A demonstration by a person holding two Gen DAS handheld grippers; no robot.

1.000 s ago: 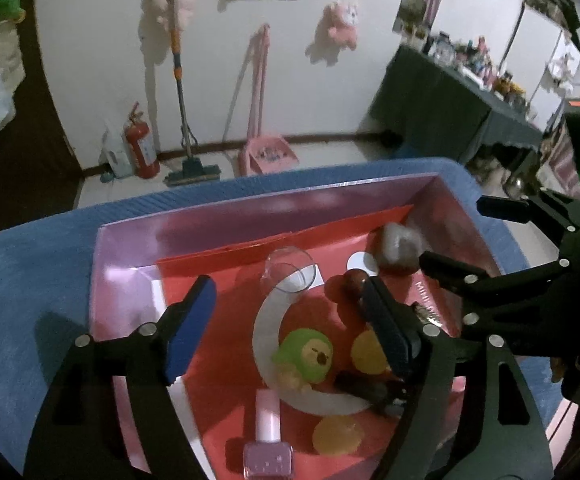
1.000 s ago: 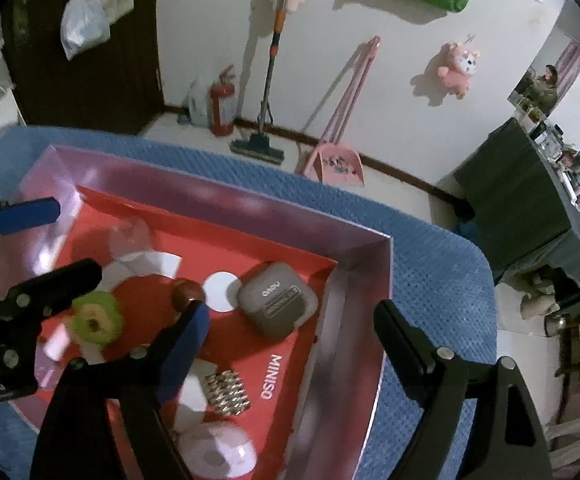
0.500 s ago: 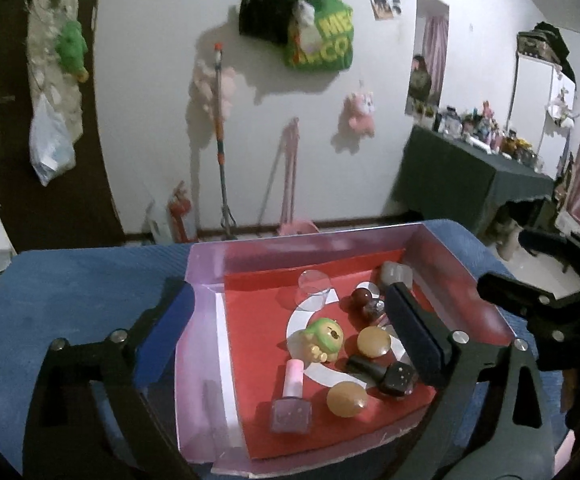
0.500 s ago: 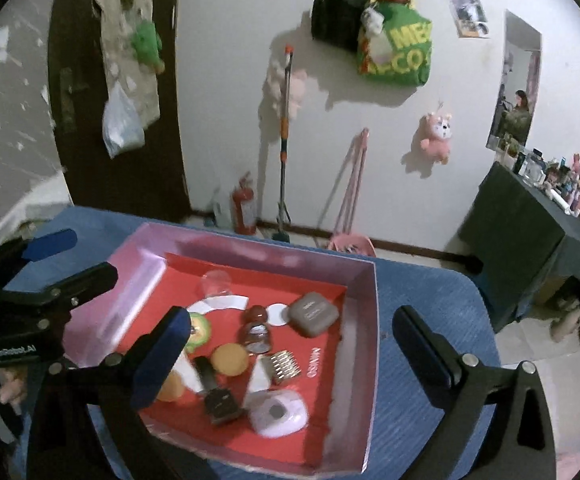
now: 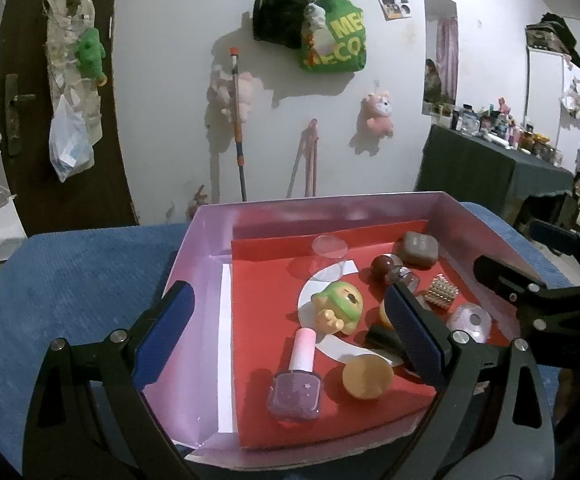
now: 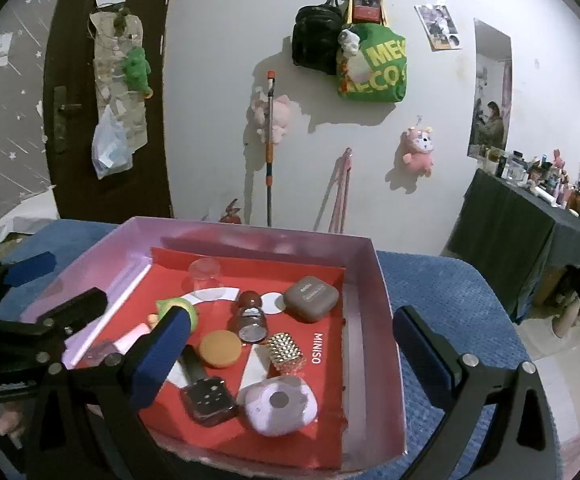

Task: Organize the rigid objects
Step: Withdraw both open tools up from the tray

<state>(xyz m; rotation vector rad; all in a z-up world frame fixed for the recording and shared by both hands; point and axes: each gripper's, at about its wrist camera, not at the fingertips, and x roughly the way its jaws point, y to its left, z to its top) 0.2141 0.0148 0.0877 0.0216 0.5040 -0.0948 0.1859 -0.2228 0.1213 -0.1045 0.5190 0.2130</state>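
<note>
Over the box, claws now wider.

Your bkgd, wall side: dark door at left w/ a handle, a plastic bag and green plush hanging on it. On the white wall you've got a black bag touching a green bag w/ yellow lettering, a photo sheet to their right, pink plush lower down. Mop handle leans upright vs the wall, pale pink plush just behind it; pink sticks lean nearby. Fire extinguisher top barely shows. Far right: dark-clothed table crowded w/ small bottles, too small to ID. Blue textured cover spreads across the near surface
</note>
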